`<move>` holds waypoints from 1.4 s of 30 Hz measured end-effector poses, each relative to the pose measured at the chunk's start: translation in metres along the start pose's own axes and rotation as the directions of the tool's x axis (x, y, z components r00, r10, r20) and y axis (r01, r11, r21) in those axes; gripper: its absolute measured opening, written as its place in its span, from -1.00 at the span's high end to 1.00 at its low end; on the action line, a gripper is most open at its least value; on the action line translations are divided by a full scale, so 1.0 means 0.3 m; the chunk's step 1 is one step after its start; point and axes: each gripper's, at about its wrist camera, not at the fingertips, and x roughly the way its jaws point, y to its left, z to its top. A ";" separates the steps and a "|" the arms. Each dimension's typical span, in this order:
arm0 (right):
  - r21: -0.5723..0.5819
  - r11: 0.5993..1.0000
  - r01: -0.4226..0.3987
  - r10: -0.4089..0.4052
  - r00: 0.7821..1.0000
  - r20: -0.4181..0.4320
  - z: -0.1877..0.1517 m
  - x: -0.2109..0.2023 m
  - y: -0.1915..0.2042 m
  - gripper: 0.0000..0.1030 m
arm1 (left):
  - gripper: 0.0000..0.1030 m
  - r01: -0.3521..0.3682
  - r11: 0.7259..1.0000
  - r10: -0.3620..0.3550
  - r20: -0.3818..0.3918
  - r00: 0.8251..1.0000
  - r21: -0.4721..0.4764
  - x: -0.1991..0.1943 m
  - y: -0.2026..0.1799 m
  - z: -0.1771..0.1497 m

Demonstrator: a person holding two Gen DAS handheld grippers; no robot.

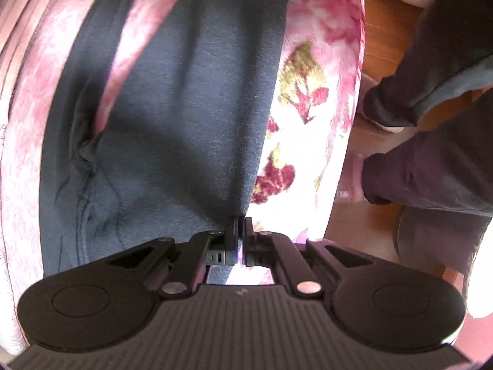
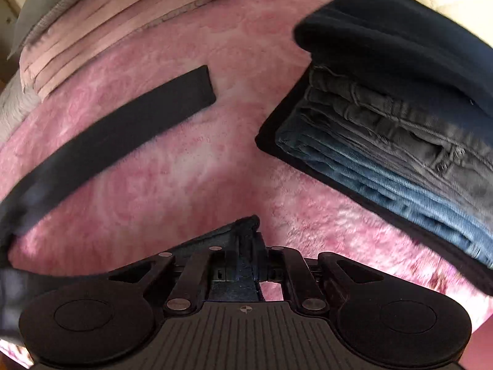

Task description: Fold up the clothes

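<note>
A dark navy garment (image 1: pixel 172 117) lies spread over a pink fluffy blanket (image 1: pixel 46 98) on a bed. My left gripper (image 1: pixel 241 226) points steeply down at the garment's right edge, and its pads are pressed together with the cloth's hem pinched between them. In the right wrist view a long dark strip of the same garment (image 2: pixel 123 126) runs across the pink blanket (image 2: pixel 191 160). My right gripper (image 2: pixel 246 246) is shut on another corner of the dark cloth, which bunches up between its fingers.
A stack of folded jeans and dark clothes (image 2: pixel 385 141) sits on the bed at the right. Folded pink bedding (image 2: pixel 77 40) lies at the far left. A floral bedspread (image 1: pixel 308 141) hangs at the bed's edge, beside a person's legs in dark trousers (image 1: pixel 431 166) on a wooden floor (image 1: pixel 385 40).
</note>
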 end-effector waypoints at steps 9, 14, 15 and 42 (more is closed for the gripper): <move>0.029 0.995 0.097 -0.098 0.995 0.008 -0.054 0.033 -0.013 -0.19 | 0.82 0.077 0.995 -0.076 0.021 0.997 -0.058 -0.015 0.024 0.004; 0.100 0.993 0.063 -0.062 0.998 -0.016 -0.093 -0.001 -0.055 -0.21 | 0.70 0.081 0.989 -0.066 0.117 0.991 -0.126 -0.080 0.072 0.018; 0.107 0.993 0.059 -0.057 0.998 -0.025 -0.105 -0.006 -0.061 -0.21 | 0.70 0.071 0.985 -0.050 0.134 0.990 -0.157 -0.078 0.098 0.032; -0.008 0.998 -0.063 0.063 0.998 0.015 0.060 0.089 -0.022 0.74 | 0.83 0.008 0.926 0.057 0.161 0.985 -0.377 0.158 0.446 0.375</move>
